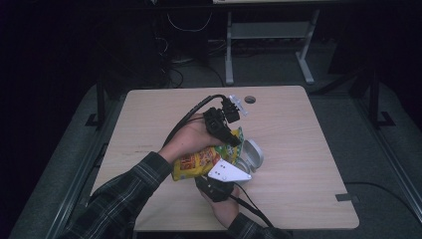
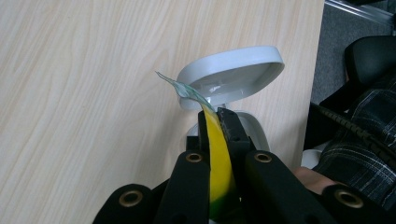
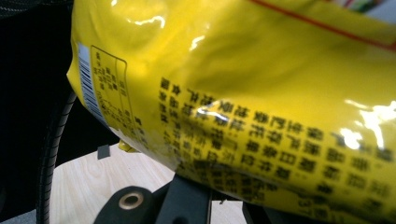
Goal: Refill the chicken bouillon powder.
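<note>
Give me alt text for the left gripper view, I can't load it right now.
The left gripper is shut on the thin top edge of a yellow snack bag, seen edge-on between its black jaws. Just beyond stands a white container with its hinged lid open, on a light wooden table.

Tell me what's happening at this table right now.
A person holds a yellow snack bag above the wooden table with both grippers. The left gripper is clamped on the bag's edge, and the right gripper grips its lower part. Beneath it stands a small white bin with its lid open.
</note>
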The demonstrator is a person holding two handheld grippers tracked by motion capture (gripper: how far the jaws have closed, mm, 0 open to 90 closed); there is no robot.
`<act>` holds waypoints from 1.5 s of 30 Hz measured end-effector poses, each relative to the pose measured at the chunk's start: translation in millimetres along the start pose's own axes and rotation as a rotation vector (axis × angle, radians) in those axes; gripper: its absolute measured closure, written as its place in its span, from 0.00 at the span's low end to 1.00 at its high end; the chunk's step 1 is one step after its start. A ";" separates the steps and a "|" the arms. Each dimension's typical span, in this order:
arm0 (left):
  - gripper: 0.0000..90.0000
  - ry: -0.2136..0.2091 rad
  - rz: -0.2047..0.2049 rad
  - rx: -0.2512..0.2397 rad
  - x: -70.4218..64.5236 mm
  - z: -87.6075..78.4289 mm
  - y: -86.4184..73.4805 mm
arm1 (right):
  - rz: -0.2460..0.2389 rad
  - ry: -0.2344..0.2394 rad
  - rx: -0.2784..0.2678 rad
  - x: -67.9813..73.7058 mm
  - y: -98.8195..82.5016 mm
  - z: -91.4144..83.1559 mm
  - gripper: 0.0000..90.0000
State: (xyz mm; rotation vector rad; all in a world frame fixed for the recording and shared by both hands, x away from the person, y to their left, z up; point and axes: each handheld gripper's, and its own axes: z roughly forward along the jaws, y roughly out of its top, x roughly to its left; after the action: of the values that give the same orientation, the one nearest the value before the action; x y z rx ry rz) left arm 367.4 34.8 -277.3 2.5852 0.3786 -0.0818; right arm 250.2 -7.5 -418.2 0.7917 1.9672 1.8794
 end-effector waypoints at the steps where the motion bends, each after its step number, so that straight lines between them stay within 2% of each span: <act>1: 1.00 0.000 0.001 -0.001 0.0 -0.1 -0.1 | -0.002 0.000 0.000 0.1 0.0 0.0 1.00; 21: 1.00 0.001 -0.002 -0.019 0.8 -1.5 -5.7 | -0.021 0.004 0.011 0.9 -1.5 1.2 1.00; 45: 1.00 0.001 -0.002 -0.018 0.1 -1.3 -6.4 | -0.023 0.005 0.013 1.5 -2.0 1.5 1.00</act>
State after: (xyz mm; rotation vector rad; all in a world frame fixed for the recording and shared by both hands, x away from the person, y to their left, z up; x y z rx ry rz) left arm 365.6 40.8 -279.3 2.5668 0.3806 -0.0779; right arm 249.4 -5.4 -420.1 0.7661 1.9848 1.8592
